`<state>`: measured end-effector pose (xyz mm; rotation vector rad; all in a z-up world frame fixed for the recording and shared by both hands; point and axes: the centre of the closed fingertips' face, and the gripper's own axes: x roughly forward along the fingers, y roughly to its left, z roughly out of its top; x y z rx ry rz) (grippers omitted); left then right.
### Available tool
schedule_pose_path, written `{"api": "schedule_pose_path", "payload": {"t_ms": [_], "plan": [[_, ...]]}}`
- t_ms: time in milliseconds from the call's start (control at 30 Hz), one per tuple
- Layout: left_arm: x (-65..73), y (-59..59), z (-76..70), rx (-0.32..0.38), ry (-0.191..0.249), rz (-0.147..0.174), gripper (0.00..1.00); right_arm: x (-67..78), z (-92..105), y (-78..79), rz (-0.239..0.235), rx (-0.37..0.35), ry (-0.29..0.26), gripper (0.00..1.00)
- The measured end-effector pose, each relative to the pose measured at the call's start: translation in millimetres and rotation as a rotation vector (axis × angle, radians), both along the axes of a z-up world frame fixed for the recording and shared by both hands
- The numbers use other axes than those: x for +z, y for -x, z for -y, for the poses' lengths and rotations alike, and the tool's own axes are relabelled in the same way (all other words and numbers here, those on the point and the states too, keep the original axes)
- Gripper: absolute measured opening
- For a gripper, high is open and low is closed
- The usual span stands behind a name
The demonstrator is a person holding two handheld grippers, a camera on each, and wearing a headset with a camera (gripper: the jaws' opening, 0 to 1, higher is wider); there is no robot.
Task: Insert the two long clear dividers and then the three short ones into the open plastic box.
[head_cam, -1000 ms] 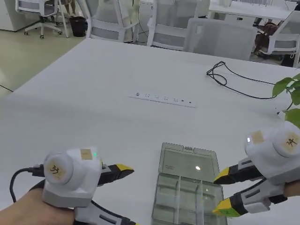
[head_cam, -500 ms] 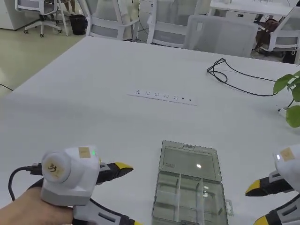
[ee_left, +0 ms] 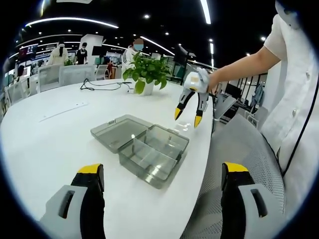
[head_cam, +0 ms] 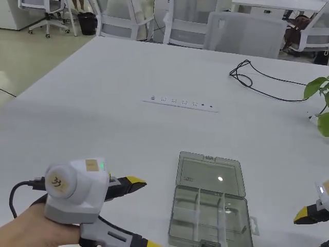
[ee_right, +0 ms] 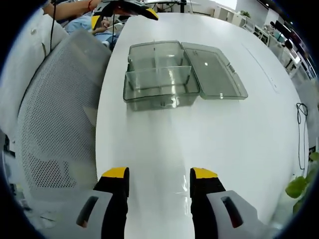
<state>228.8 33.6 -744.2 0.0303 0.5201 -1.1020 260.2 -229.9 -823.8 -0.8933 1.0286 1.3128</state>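
- Left of the box, well apart from it: your left gripper [head_cam: 140, 211], jaws spread wide, nothing between them.
- Center stage is the box [head_cam: 208, 226], lying open on the table [head_cam: 77, 103] close to your edge. Its lid [head_cam: 209, 174] is flipped flat on the far side of the base.
- Inside the base, clear dividers [head_cam: 197, 211] stand upright and split it into compartments. I can't tell how many are seated.
- Beyond the box, a socket strip [head_cam: 180, 103] sits flush in the tabletop, well apart from the lid.
- Farther back and right of the box lies a looped black cable [head_cam: 239, 77].
- Right of the box and clear of it: your right gripper [ee_left: 187, 117], jaws parted and empty. The left gripper view shows its yellow tips pointing down near the table edge.
- Far right of the box, green leaves of a plant [head_cam: 320, 100].
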Motion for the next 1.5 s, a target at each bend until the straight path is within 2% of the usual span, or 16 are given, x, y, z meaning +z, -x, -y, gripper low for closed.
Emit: {"api": "schedule_pose_path", "payload": {"t_ms": [200,600,700,900,1033,1500], "plan": [[0.4,-0.4,-0.7,0.005,0.005,-0.005,1.00,-16.2,16.9,-3.1,0.023,0.067,0.075,0.49],[-0.8,-0.2,-0.7,0.006,0.005,-0.016,1.00,-31.8,25.3,-8.8,0.047,0.105,0.111,0.43],[-0.1,-1.7,-0.6,0.009,0.009,-0.017,1.00,-35.9,26.6,-6.3,0.046,0.120,0.122,0.42],[-0.2,-3.0,-1.7,0.011,0.010,-0.017,1.00,-34.6,25.7,-9.0,0.057,0.119,0.119,0.40],[-0.1,-3.3,-2.6,0.013,0.012,-0.018,1.00,-33.8,24.4,-11.2,0.058,0.102,0.111,0.33],[2.2,-2.5,-2.2,0.009,0.016,-0.014,1.00,-31.6,22.8,-10.9,0.071,0.092,0.110,0.33]]}}
